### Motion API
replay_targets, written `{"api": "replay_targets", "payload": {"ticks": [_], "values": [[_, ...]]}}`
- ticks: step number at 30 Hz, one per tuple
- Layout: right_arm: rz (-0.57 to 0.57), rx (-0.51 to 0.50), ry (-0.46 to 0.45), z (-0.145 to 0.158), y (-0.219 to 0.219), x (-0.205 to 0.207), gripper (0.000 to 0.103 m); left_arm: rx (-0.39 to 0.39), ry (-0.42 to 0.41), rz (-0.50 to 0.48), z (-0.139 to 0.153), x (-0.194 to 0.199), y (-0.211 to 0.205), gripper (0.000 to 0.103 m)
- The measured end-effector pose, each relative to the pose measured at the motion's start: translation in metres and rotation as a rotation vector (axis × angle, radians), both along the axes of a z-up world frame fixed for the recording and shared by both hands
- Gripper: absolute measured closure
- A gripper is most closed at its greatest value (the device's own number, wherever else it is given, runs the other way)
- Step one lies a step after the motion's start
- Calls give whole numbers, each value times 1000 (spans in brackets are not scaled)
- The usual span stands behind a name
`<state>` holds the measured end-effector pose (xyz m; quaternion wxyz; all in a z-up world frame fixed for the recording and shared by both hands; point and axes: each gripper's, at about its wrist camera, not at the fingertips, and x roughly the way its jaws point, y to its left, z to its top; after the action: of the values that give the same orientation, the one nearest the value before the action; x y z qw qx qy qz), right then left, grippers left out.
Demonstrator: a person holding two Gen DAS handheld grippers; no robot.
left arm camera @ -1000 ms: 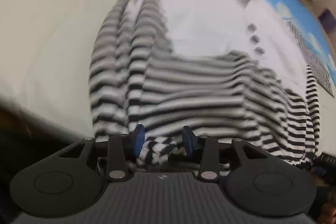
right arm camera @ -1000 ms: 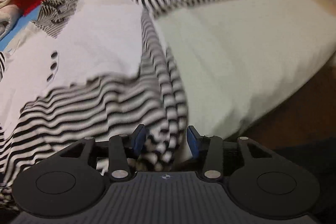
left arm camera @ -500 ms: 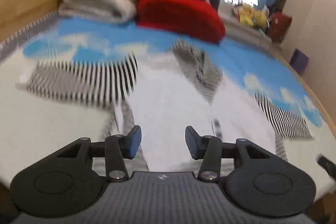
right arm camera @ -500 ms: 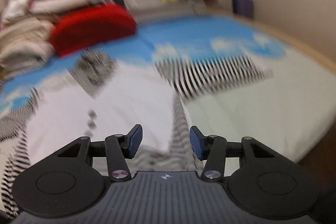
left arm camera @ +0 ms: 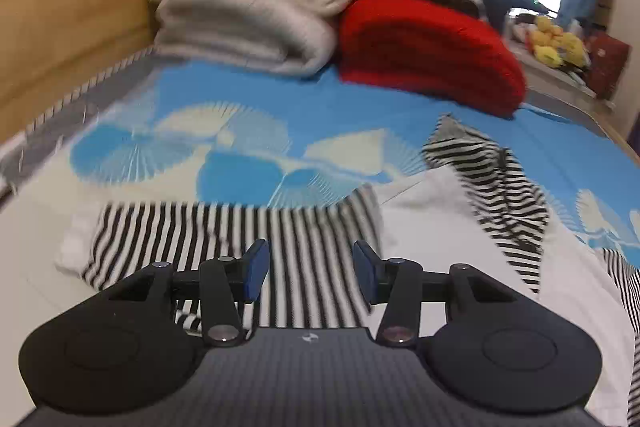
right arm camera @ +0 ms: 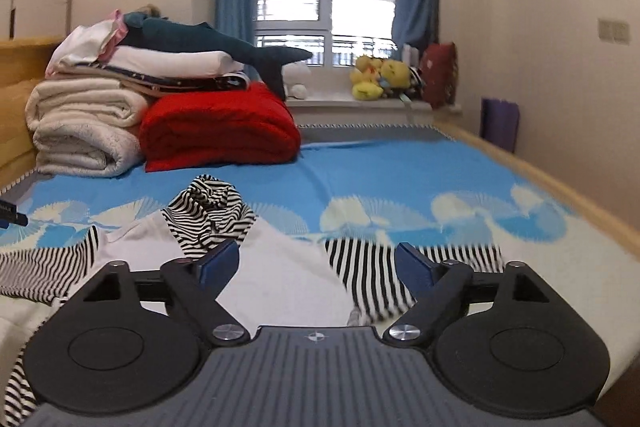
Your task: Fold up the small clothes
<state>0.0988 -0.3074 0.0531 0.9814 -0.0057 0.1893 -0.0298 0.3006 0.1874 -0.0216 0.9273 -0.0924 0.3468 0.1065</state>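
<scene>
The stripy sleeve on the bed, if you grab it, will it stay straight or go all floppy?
Probably floppy: the striped sleeve lies flat and limp on the bedsheet, and the striped hood beside it has slumped into wrinkles. It looks thin, so likely light. Lifted by one end, the rest would probably dangle and drag.

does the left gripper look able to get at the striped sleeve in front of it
Probably yes. The left gripper is open with nothing between its pads, and the striped sleeve lies flat on the bed just ahead and below, with nothing lying across it.
</scene>
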Motion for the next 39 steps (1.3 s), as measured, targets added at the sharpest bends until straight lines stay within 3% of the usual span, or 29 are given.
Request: {"api": "replay_targets", "payload": {"ticks": [3,9,15,18,21,25,30,33,35,37,39], "values": [[15,-36,-2,0,9,27,3,-41,49,25,-19,8,19,52],[52,2,33,-12,40,92,3,-27,94,29,-39,16,37,52],[137,42,43,-14,76,154,3,-123,138,89,-53,19,67,40],[188,71,72,-22,88,178,3,-187,163,181,-63,18,95,34],[208,129,161,-37,92,195,3,-279,189,321,-78,15,137,34],[214,95,193,-42,99,203,4,-395,197,496,-96,5,188,34],[208,38,188,-43,95,205,20,-495,192,642,-112,-4,225,34],[188,52,205,-45,85,206,23,-465,172,662,-108,-2,227,44],[172,54,208,-46,79,206,24,-432,190,666,-107,0,225,99],[159,50,214,-47,76,205,25,-379,186,687,-99,-1,217,99],[148,46,225,-48,73,204,34,-284,140,657,-75,2,194,99]]}}
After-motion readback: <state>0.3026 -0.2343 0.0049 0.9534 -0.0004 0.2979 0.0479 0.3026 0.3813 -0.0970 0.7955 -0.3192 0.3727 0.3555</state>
